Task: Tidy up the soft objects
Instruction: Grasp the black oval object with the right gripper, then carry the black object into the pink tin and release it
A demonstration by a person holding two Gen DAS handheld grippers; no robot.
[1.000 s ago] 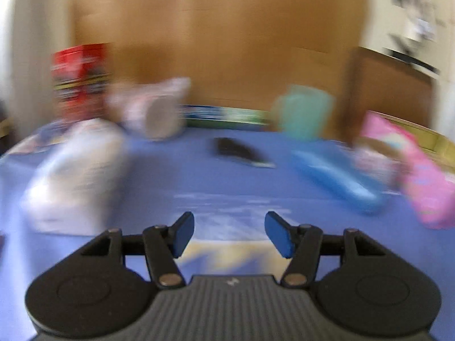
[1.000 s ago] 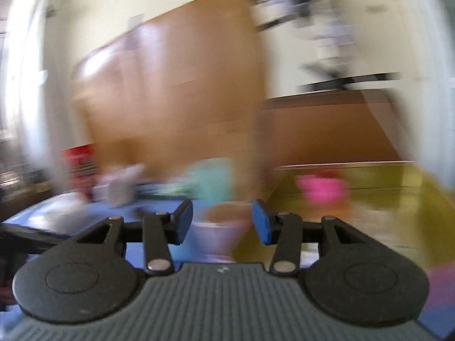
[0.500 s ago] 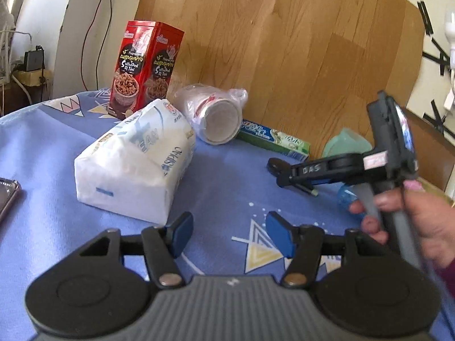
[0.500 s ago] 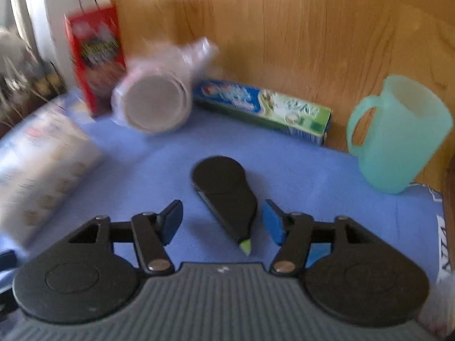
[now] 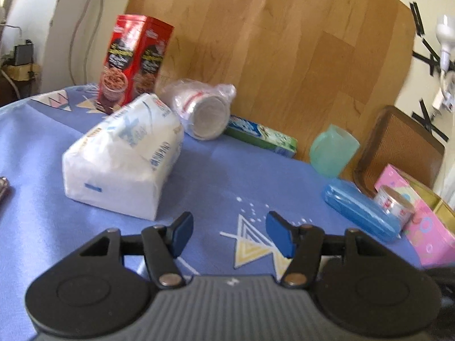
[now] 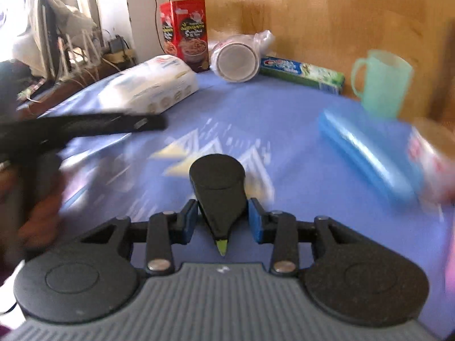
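Blue cloth with triangle prints covered the worktop point(image 5: 216, 176). At the lower centre of the right wrist view, the right gripper point(image 6: 221, 221) had its fingers pinching a black highlighter point(image 6: 219, 193), whose green tip pointed back toward the camera. In the left wrist view, the left gripper point(image 5: 227, 234) sat at the lower centre with fingers spread wide and nothing between them. A white tissue pack point(image 5: 125, 156) lay at centre left of that frame, in front of a red box point(image 5: 133, 62). A wrapped cup stack point(image 5: 202, 110), a toothpaste box point(image 5: 261, 135), a green mug point(image 5: 332, 150) and a blue case point(image 5: 361, 210) ran toward the right.
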